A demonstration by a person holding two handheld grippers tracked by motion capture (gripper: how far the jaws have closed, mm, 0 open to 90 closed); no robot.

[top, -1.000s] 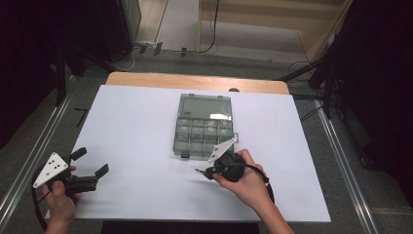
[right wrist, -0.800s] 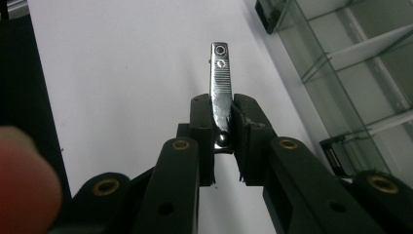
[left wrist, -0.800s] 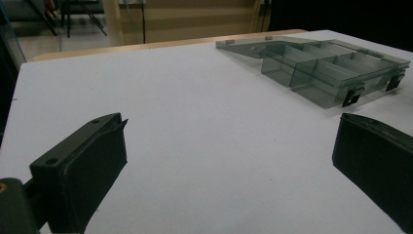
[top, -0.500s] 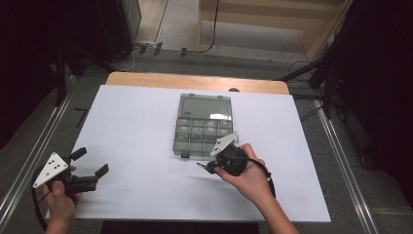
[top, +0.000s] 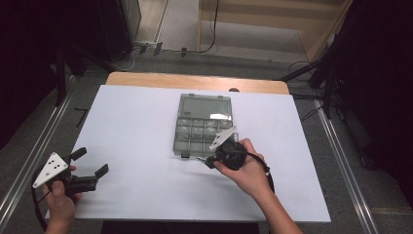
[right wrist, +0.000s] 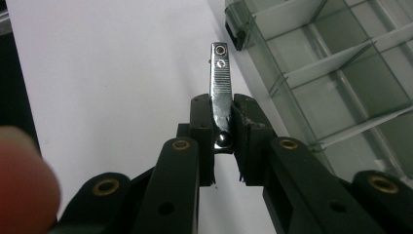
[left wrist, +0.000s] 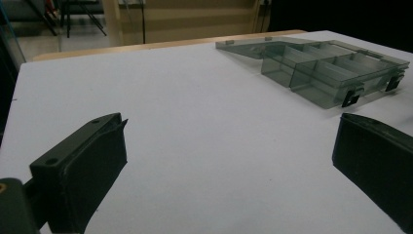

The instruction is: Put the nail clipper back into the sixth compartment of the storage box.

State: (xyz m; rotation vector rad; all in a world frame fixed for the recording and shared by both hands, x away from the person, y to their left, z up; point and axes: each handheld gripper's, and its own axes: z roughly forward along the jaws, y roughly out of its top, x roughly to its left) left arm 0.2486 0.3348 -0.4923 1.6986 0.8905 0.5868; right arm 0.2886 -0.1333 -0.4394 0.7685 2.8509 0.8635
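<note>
My right gripper (right wrist: pixel 221 127) clamped a nail clipper (right wrist: pixel 219 78) beside the open box (top: pixel 199 126), likely for stowing, while my left gripper (top: pixel 92 163) idled, jaws spread.

A clear grey plastic organizer box (top: pixel 201 125) lay open near the middle of the white table (top: pixel 136 126), its flat lid (top: pixel 205 106) folded back on the far side and its divided base nearer the person, the compartments looking empty. Two dark latches (left wrist: pixel 349 97) sat on its near edge. A small chrome nail clipper (right wrist: pixel 219 87) (shiny, with a ridged lever and a round rivet at its tip) stuck out from between the right gripper's (right wrist: pixel 221 122) closed jaws, just beside the box's near corner above the table.
</note>
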